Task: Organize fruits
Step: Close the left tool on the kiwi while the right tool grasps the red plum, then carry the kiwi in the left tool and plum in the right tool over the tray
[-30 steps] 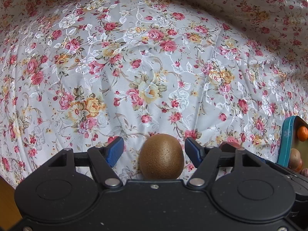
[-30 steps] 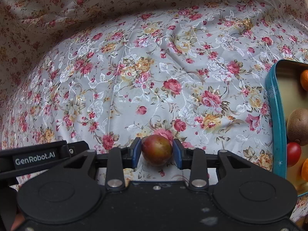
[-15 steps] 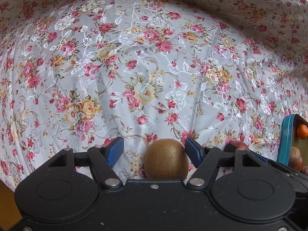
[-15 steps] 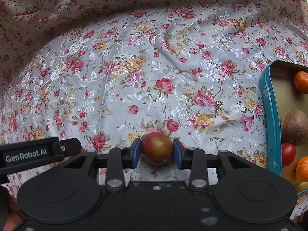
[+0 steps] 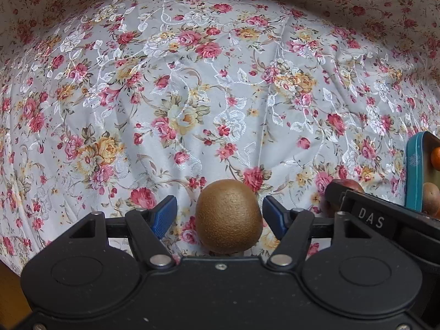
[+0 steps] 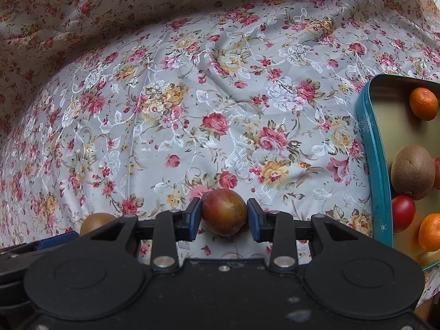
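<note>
While the left gripper (image 5: 218, 214) brackets a kiwi (image 5: 228, 216) on the floral cloth (image 5: 192, 96), its jaws have just been closing (gaps remain on both sides). The right gripper (image 6: 224, 218) clamps a plum (image 6: 224, 211); the teal tin (image 6: 375, 165) with fruit sits beside it.

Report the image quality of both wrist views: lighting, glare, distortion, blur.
Left wrist view: soft even daylight, strong fisheye bowing of the flowered tablecloth, sheen on its white embroidery, the brown fuzzy kiwi sharp with little shadow. Right wrist view: same bowing, the reddish-brown round plum crisp, a soft glow inside the teal metal tin, no motion blur.
</note>
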Motion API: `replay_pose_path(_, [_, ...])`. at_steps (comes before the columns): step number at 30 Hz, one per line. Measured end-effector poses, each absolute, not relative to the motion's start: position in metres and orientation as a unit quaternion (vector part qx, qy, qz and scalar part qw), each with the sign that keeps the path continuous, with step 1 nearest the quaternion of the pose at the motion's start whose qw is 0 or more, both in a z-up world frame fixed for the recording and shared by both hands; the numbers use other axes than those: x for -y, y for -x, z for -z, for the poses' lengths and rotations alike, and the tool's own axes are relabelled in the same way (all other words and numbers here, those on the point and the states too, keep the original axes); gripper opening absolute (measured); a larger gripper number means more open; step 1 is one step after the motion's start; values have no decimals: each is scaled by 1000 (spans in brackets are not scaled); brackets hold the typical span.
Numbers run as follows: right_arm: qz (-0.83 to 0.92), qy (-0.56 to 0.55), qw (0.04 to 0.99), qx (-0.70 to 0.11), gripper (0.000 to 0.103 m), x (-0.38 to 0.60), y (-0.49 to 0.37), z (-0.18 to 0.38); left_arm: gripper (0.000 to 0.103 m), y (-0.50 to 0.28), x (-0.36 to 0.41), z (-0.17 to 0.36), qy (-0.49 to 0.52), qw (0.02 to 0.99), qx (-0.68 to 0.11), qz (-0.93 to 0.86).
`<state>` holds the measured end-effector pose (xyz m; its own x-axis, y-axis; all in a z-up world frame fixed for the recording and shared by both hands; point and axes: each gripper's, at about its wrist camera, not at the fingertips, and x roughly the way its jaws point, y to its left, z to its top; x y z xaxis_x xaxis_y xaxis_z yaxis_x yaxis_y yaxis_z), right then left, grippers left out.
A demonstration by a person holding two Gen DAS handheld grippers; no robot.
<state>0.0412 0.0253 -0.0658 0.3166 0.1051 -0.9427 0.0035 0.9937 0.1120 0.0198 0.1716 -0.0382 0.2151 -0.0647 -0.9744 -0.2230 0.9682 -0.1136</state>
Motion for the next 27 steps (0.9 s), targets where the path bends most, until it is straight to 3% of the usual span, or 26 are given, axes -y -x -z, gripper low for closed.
replay_pose_path(10, [-27,-47,814,-578,37,-19,-38,61,58,-21,-163,52,113,759,-639,-52])
replay_pose_path(27, [-28,-76,834,-546,37,11,-28,38,58,-19,-157,22,113,795,-592,-78])
